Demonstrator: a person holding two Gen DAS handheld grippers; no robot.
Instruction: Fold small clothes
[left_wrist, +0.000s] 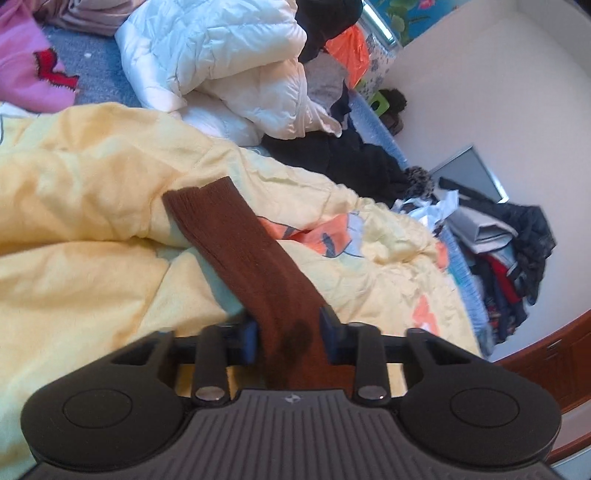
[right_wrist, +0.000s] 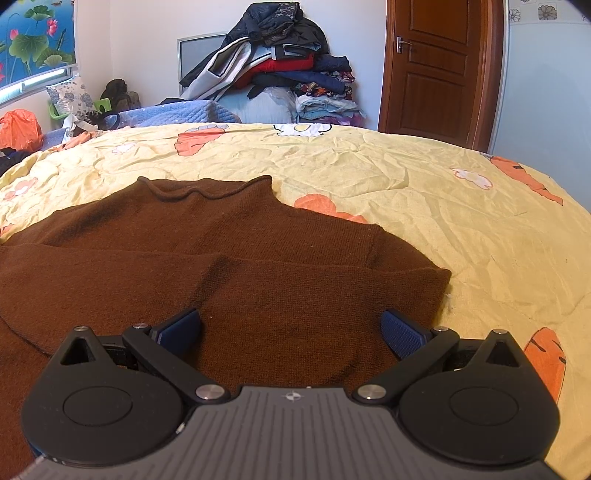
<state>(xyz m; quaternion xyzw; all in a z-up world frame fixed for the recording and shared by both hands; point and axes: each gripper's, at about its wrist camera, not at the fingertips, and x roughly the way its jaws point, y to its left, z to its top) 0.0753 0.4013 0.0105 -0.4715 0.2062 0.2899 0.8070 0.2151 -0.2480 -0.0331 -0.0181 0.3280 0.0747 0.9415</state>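
Jaws first: the left gripper (left_wrist: 288, 334) has its blue pads clamped on a sleeve (left_wrist: 236, 243) of the brown sweater (right_wrist: 207, 266), and the knit runs out ahead of the fingers with its ribbed cuff at the far end, lying over the yellow quilt (left_wrist: 81, 192). Over on the other side the right gripper (right_wrist: 290, 328) is spread wide with nothing pinched, hovering low over the sweater's body, one pad either side of bare brown knit.

So the sweater itself is laid out flat on the quilt with the rolled collar pointing away toward the far wall. One sleeve already looks folded across the chest, though honestly from the right wrist view the layers blend together, so I wouldn't swear to exactly how it's stacked.

Rest of the room is a mess lol. White puffer jacket (left_wrist: 229, 66) bunched up past the quilt, a pink garment (left_wrist: 26, 62) off in the corner next to it, and a big heap of clothes (right_wrist: 280, 70) stacked against the wall. Wooden door (right_wrist: 436, 66) to the right of that heap, shut.
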